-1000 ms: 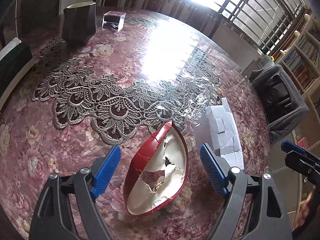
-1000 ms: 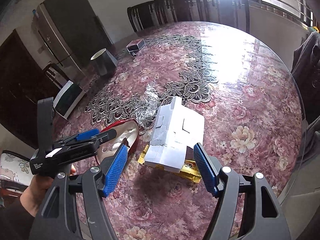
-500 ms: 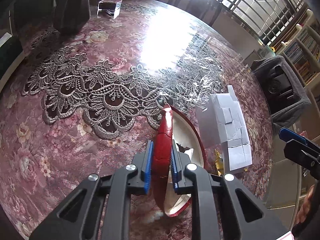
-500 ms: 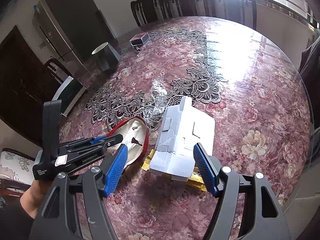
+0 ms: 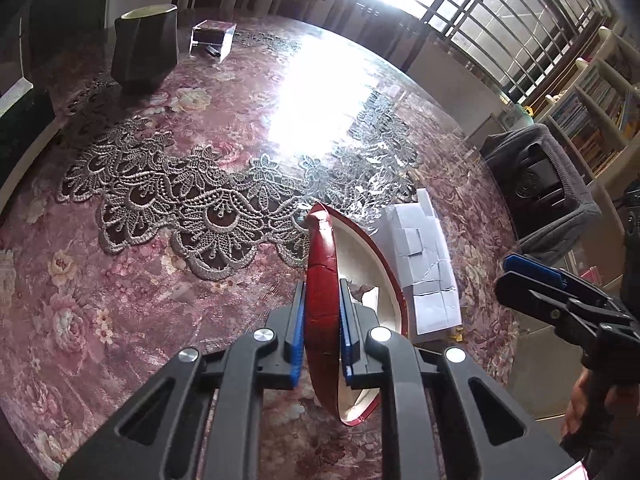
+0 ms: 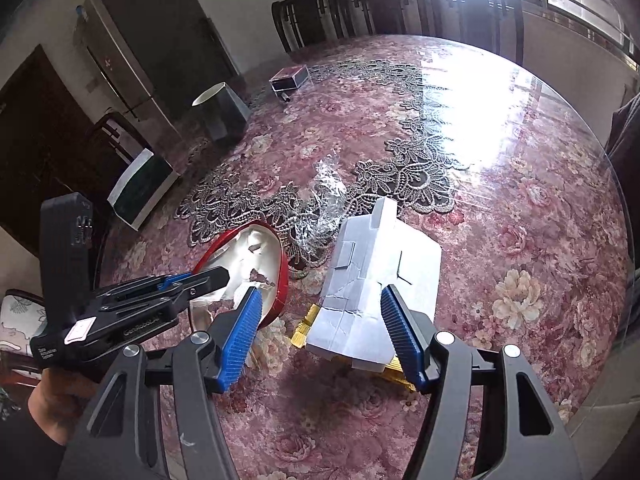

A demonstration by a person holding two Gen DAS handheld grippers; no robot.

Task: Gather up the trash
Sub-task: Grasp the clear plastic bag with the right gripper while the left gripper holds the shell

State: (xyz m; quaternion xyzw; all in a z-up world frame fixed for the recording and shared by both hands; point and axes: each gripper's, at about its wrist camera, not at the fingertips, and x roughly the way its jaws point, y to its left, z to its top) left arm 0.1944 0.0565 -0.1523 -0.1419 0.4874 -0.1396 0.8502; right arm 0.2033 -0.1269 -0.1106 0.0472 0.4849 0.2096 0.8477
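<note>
My left gripper (image 5: 320,312) is shut on the rim of a red paper bowl (image 5: 320,280) with a torn white inside, tilted on edge just above the floral table; the bowl also shows in the right wrist view (image 6: 276,264). A flattened white cardboard box (image 6: 380,268) lies beside it on a gold wrapper (image 6: 304,332); the box also shows in the left wrist view (image 5: 424,260). Crumpled clear plastic (image 6: 328,196) lies behind it. My right gripper (image 6: 320,320) is open, its fingers either side of the box's near end.
A dark bin with a pale rim (image 5: 144,48) stands at the far left of the table, a small clear box (image 5: 212,38) beside it. A lace runner (image 5: 180,204) crosses the table. Chairs ring the far edge. A grey covered seat (image 5: 540,184) stands right.
My left gripper closed on the red bowl's rim and tipped it up on edge. My right gripper moved slightly closer over the white box and stayed open.
</note>
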